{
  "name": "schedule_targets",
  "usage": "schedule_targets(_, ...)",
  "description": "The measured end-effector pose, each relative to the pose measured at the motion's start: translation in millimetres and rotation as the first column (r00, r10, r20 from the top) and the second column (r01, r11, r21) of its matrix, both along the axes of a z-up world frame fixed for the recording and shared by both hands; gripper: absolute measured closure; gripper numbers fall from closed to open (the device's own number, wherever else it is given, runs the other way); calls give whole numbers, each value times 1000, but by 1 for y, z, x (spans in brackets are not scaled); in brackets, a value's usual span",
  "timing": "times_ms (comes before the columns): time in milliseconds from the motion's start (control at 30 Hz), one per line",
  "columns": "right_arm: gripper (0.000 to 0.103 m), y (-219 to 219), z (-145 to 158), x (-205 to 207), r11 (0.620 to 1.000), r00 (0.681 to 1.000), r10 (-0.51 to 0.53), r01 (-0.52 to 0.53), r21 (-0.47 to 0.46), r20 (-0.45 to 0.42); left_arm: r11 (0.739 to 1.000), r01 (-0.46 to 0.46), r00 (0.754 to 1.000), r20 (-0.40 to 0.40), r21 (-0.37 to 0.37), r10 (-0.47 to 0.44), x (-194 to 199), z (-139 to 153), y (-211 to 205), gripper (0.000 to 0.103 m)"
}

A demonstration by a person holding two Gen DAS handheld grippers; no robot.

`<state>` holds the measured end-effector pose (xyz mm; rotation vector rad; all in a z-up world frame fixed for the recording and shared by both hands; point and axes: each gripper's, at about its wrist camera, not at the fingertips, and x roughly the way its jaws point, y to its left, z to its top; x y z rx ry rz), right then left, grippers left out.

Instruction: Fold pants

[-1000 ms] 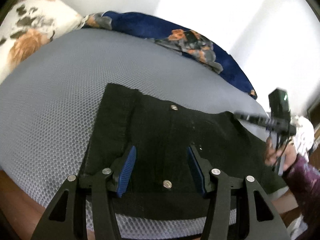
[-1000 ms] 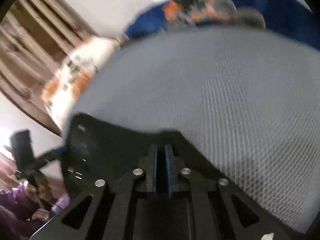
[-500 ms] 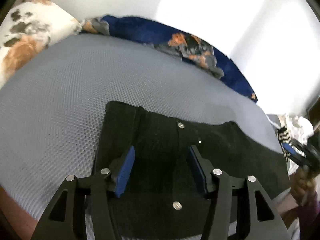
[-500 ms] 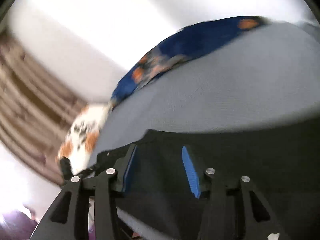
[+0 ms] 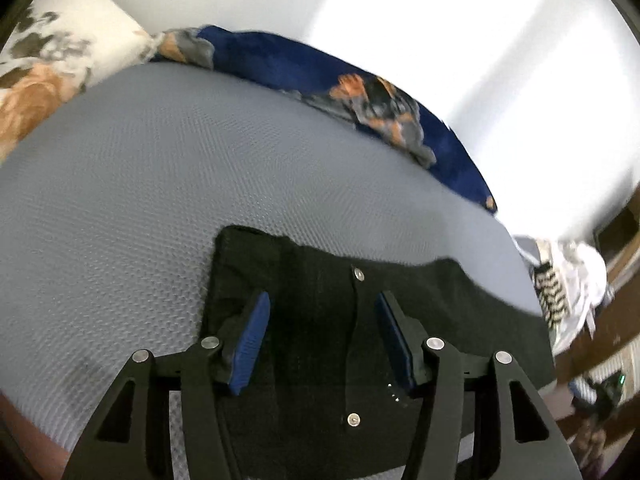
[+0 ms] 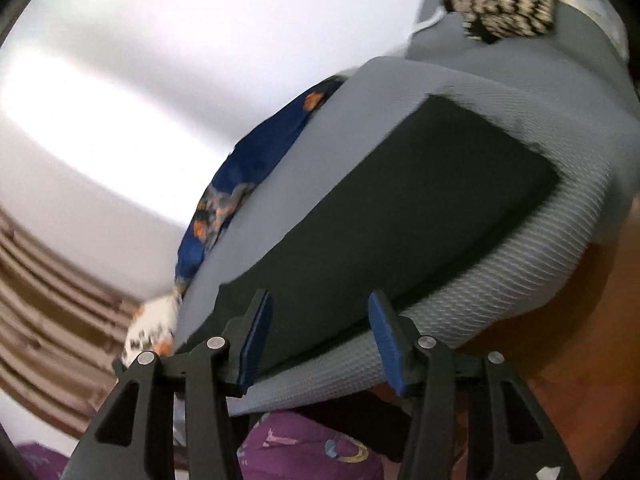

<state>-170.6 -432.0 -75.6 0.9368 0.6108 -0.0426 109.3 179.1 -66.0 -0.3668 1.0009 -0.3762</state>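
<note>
Because the black pants (image 5: 320,320) lie flat on the grey bed (image 5: 160,184) between folds, both the left gripper (image 5: 320,340) and right gripper (image 6: 316,336) hover with fingers apart, the right's having just opened on nothing.

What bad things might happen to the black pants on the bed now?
The black pants lie near the front edge of the grey mattress, so a careless tug might drag them off. The left gripper is open above the waist end, and closing there might bunch several layers. The right gripper, whose jaws have just been opening with nothing between them, may grab the mattress cover instead.
</note>
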Motion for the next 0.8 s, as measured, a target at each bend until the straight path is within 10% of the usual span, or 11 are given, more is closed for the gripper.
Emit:
schedule_targets(267, 52, -51, -31, -41, 971, 982, -188, 182, 157, 23, 993, 102, 989, 103, 60, -107, -54, 50, -46, 42)
schedule_targets(800, 40, -125, -73, -14, 918, 954, -299, 298, 261, -35, 966, 256, 967, -6, -33, -256, -75, 51, -147, 41)
